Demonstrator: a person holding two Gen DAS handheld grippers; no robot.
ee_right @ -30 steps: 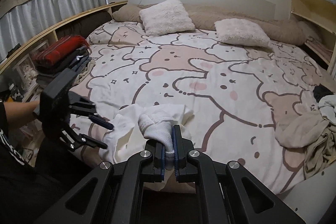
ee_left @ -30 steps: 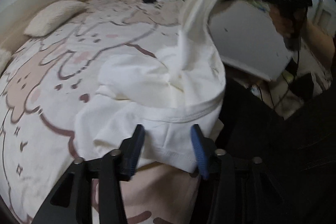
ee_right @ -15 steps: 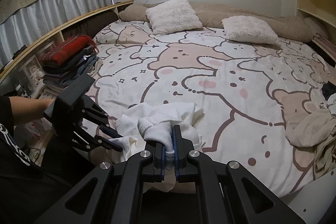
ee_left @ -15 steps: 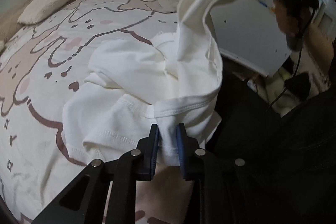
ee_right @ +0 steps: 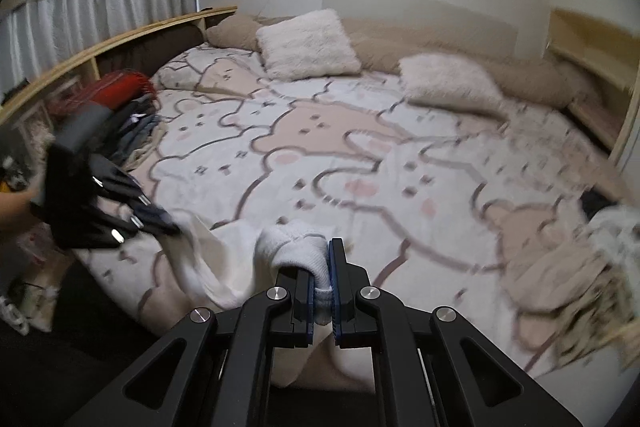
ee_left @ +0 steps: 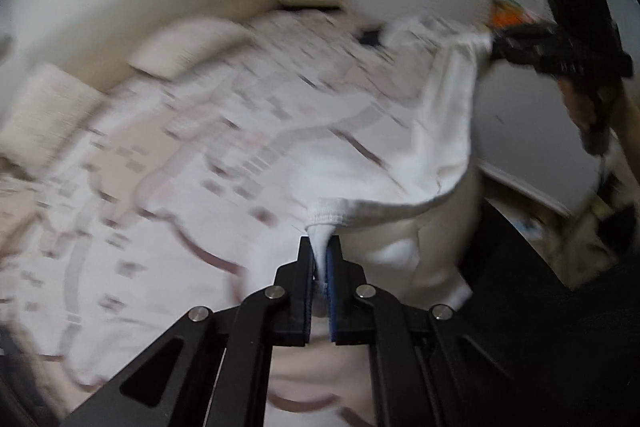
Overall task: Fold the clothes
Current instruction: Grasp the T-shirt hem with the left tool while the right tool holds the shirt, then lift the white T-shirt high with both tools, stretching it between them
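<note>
A white garment (ee_left: 400,187) hung stretched between two handheld grippers over the near edge of a bed (ee_right: 360,155) covered in a bear-print blanket. The left gripper (ee_left: 319,263) was clamped on a bunched piece of the garment's ribbed hem, the cloth rising straight out from between its blue pads (ee_left: 330,267). The right gripper (ee_right: 320,275) was pinched tight on another thick fold of the same white cloth, which bulged just above its closed fingers. From each grip the fabric sagged down toward the blanket. Two fluffy pillows (ee_right: 308,45) lay at the far end of the bed, and a stack of folded clothes (ee_right: 128,115) sat along its left side.
</note>
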